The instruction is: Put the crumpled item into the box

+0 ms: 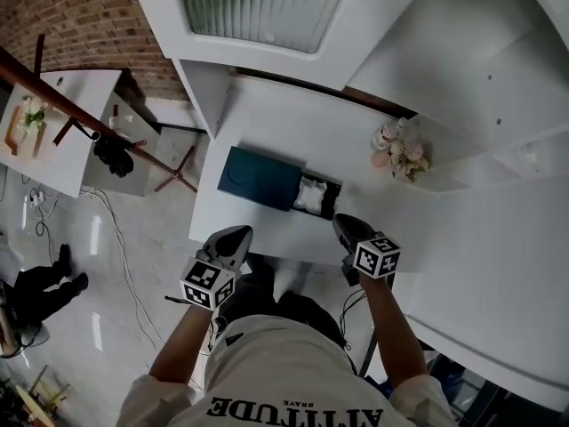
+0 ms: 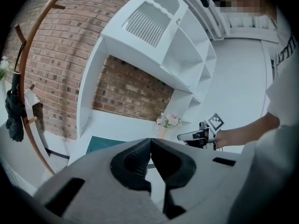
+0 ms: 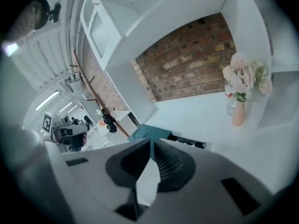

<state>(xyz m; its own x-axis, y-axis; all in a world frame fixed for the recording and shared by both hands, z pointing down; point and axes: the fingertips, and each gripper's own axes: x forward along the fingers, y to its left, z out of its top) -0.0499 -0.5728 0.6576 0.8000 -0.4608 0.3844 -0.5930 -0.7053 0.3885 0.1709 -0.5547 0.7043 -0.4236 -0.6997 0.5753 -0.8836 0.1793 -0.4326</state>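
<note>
A white crumpled item (image 1: 312, 194) lies inside a black box (image 1: 331, 199) on the white desk (image 1: 293, 123). The box's teal lid (image 1: 260, 178) sits slid to the left, covering most of it. My left gripper (image 1: 236, 233) hovers at the desk's front edge, just left of the box, with its jaws together and nothing in them (image 2: 150, 142). To the right of the box, by the same front edge, my right gripper (image 1: 343, 223) also has its jaws closed on nothing (image 3: 150, 143). Over its jaws the teal lid (image 3: 150, 132) shows ahead.
A small vase of pink flowers (image 1: 398, 149) stands at the desk's back right, against white shelves (image 1: 480, 78). A brick wall (image 3: 191, 59) backs the desk. To the left are a coat stand (image 1: 107, 136) and cables on the floor (image 1: 116, 256).
</note>
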